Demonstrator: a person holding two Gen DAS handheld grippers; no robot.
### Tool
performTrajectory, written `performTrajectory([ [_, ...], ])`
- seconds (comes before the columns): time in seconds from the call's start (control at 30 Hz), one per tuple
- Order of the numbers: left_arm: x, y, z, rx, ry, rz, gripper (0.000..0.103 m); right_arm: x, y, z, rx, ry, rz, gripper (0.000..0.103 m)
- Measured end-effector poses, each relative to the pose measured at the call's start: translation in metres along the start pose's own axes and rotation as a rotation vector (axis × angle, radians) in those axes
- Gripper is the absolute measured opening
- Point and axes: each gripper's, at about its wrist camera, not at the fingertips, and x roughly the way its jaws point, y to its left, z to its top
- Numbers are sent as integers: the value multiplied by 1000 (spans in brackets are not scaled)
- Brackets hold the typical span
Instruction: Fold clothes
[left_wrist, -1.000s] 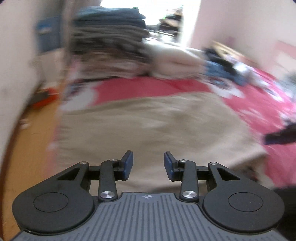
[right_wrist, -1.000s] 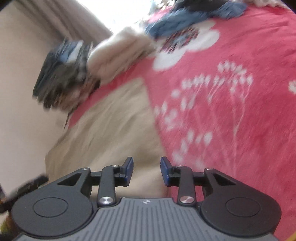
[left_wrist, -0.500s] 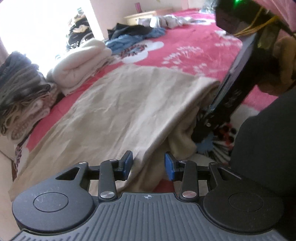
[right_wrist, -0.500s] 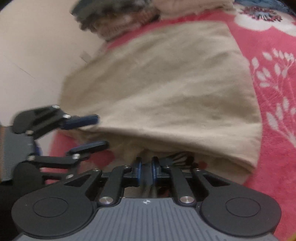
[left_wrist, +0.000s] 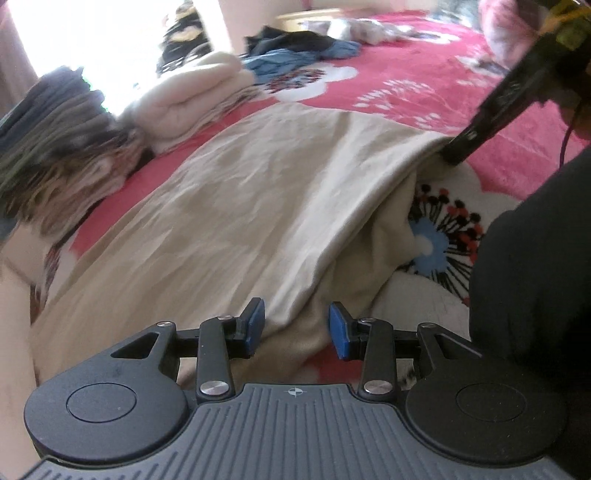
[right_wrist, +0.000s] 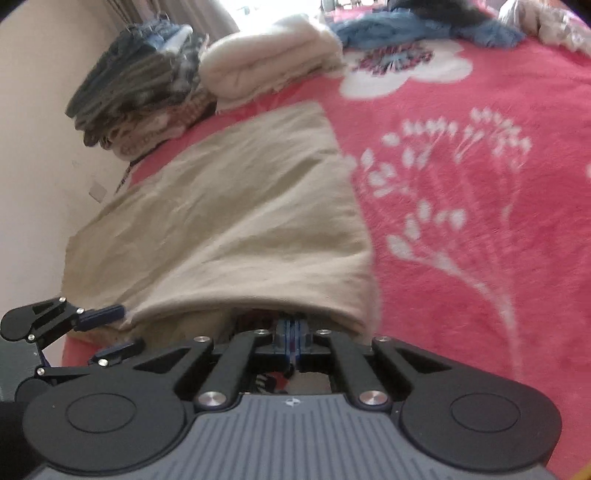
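A beige garment (left_wrist: 236, 206) lies spread on the red flowered bed cover; it also shows in the right wrist view (right_wrist: 229, 221). My left gripper (left_wrist: 295, 326) is open, its blue pads on either side of the garment's near edge, not closed on it. My right gripper (right_wrist: 293, 338) is shut on the garment's near hem and holds that edge lifted. The left gripper also shows at the lower left of the right wrist view (right_wrist: 110, 332), open at the garment's corner. The right gripper's body shows at the upper right of the left wrist view (left_wrist: 491, 110).
A stack of folded dark and grey clothes (right_wrist: 136, 96) and a folded cream blanket (right_wrist: 266, 70) sit beyond the garment. Loose blue and dark clothes (right_wrist: 424, 26) lie farther back. A wall (right_wrist: 33, 129) runs along the left. A dark sleeve (left_wrist: 535, 277) fills the right side.
My right gripper has closed fully on the garment's hem and lifted that edge, so the fabric tents upward. My left gripper has stayed open at the near edge.
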Motion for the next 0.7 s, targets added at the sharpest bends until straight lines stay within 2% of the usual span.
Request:
performTrajectory([
  [0.07, -16, 8, -10, -83, 7, 22, 38, -13, -1, 3, -19, -26, 10, 8],
  [0.13, -32, 20, -22, -209, 19, 41, 40, -24, 2, 8, -56, -56, 25, 8],
  [0.2, -44, 35, -39, -370, 42, 47, 48, -22, 15, 17, -116, -76, 30, 8],
  [0.3, -51, 58, -66, -636, 39, 64, 52, -11, 35, 28, -181, -82, 57, 8],
  [0.33, -51, 68, -76, -751, 22, 49, 52, -4, 44, 31, -200, -78, 74, 8],
  [0.43, -52, 95, -108, -1077, -101, -42, 53, 19, 67, 38, -235, -54, 130, 8],
  [0.5, -51, 110, -129, -1287, -193, -118, 63, 34, 79, 42, -231, -26, 185, 8],
  [0.53, -49, 116, -139, -1386, -239, -160, 65, 41, 85, 42, -224, -9, 216, 11],
  [0.57, -47, 121, -147, -1453, -267, -190, 66, 47, 91, 42, -228, 1, 243, 20],
  [0.63, -42, 127, -153, -1500, -278, -220, 66, 57, 106, 39, -273, 12, 281, 26],
  [0.7, -39, 131, -154, -1493, -269, -197, 66, 68, 123, 35, -348, 21, 311, 26],
])
